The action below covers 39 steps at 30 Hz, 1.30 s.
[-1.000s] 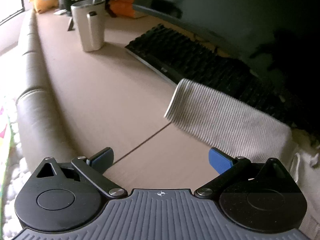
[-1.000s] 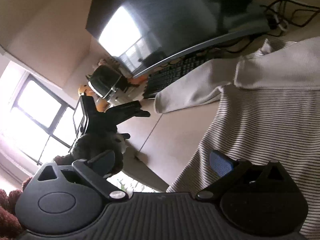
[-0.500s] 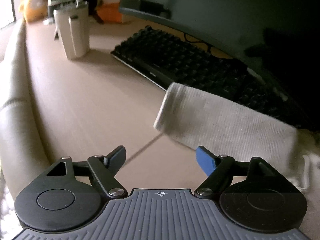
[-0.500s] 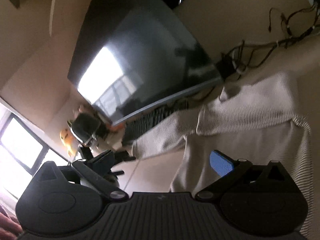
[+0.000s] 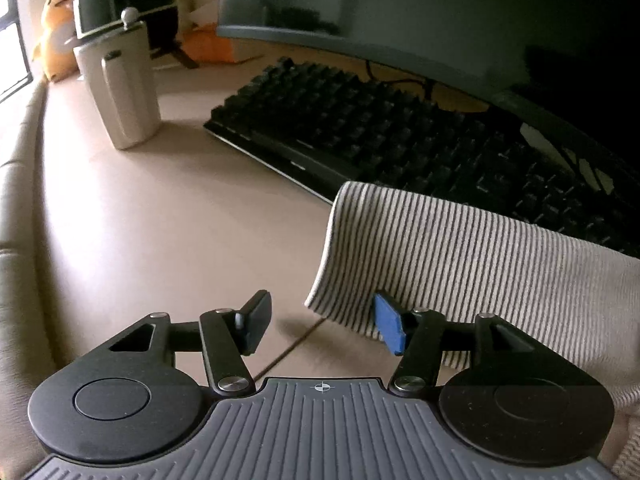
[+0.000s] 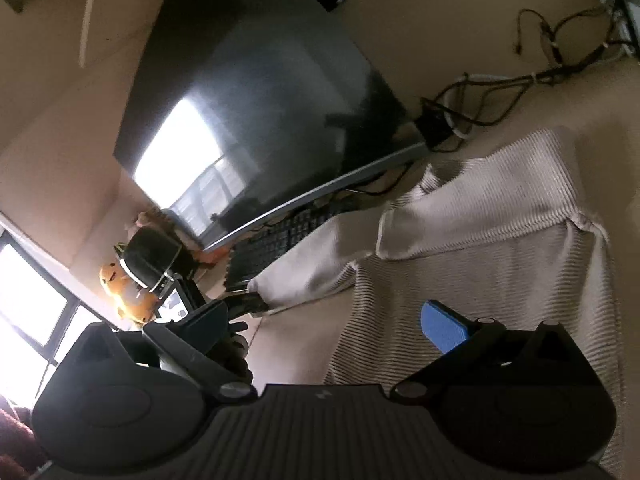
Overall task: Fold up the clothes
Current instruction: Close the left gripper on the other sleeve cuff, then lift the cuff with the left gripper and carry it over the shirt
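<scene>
A cream sweater with thin dark stripes lies on the beige desk. In the left wrist view its sleeve (image 5: pixel 452 248) stretches out flat, with the cuff end near the desk seam and its far side over the keyboard's edge. My left gripper (image 5: pixel 320 328) is open, low over the desk, with the cuff corner between its blue pads and touching neither. The right wrist view shows the sweater body (image 6: pixel 480 276) with the other sleeve folded across it. My right gripper (image 6: pixel 332 316) hangs open above the sweater's left edge, holding nothing.
A black keyboard (image 5: pixel 380 136) and a dark curved monitor (image 5: pixel 400 12) stand behind the sleeve. A cream tumbler (image 5: pixel 124 92) stands at the back left, with a yellow plush toy (image 5: pixel 56 32) behind it. Cables (image 6: pixel 520 92) trail at the desk's back right. A padded edge (image 5: pixel 16 240) runs along the left.
My left gripper has come closer to the cuff, which now sits between its pads. The right gripper has lifted and tilted, so more of the sweater body and monitor shows.
</scene>
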Each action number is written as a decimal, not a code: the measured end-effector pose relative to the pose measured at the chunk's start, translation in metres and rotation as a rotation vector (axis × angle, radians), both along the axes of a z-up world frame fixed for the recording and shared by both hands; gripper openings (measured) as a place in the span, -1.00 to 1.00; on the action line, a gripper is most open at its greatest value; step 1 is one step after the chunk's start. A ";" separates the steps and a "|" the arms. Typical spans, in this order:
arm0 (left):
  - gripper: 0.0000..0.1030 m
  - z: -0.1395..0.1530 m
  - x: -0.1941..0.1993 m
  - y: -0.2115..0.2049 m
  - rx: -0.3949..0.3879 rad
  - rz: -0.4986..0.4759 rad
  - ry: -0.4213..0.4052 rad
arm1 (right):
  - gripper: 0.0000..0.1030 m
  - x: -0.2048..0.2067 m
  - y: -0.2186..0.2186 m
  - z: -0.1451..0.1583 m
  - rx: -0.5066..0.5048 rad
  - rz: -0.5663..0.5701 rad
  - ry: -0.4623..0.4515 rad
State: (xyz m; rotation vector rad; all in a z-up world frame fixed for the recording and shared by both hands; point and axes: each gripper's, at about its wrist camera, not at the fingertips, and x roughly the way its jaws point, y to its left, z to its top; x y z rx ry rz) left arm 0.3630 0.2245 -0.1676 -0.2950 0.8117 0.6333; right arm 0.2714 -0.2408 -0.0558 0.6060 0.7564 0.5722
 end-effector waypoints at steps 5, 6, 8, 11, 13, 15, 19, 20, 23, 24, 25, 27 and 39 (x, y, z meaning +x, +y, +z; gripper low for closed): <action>0.31 -0.004 0.013 0.004 0.000 -0.009 -0.015 | 1.00 0.000 -0.004 -0.004 -0.012 -0.035 0.024; 0.34 -0.004 0.014 0.006 -0.006 -0.012 -0.022 | 1.00 0.000 -0.004 -0.005 -0.014 -0.042 0.029; 0.30 -0.005 0.014 0.008 -0.009 -0.029 -0.036 | 1.00 0.000 -0.006 -0.007 -0.016 -0.056 0.042; -0.38 -0.003 0.013 0.007 -0.012 -0.060 -0.047 | 1.00 0.001 -0.007 -0.011 -0.017 -0.066 0.062; -0.66 0.000 0.013 0.003 0.003 -0.047 -0.049 | 1.00 0.002 -0.006 -0.012 -0.020 -0.067 0.070; -0.73 0.004 0.012 0.001 0.012 -0.024 -0.051 | 1.00 0.002 -0.005 -0.012 -0.021 -0.065 0.074; -0.78 0.019 0.010 -0.003 -0.007 -0.027 -0.063 | 1.00 0.003 -0.002 -0.012 -0.020 -0.054 0.079; -0.78 0.024 0.009 -0.004 -0.012 -0.034 -0.072 | 1.00 0.003 -0.001 -0.012 -0.018 -0.051 0.078; -0.79 0.049 0.004 -0.011 -0.016 -0.068 -0.118 | 1.00 0.003 -0.002 -0.012 -0.007 -0.043 0.072; -0.79 0.058 0.002 -0.013 -0.015 -0.077 -0.132 | 1.00 0.003 -0.002 -0.012 -0.002 -0.040 0.070; -0.79 0.067 0.001 -0.016 -0.015 -0.084 -0.143 | 1.00 0.002 -0.002 -0.011 0.004 -0.037 0.067; -0.79 0.085 -0.002 -0.023 -0.013 -0.100 -0.170 | 1.00 0.002 -0.003 -0.011 0.016 -0.029 0.059; -0.79 0.181 -0.003 -0.101 0.036 -0.248 -0.311 | 1.00 -0.003 -0.024 -0.012 0.110 0.025 -0.001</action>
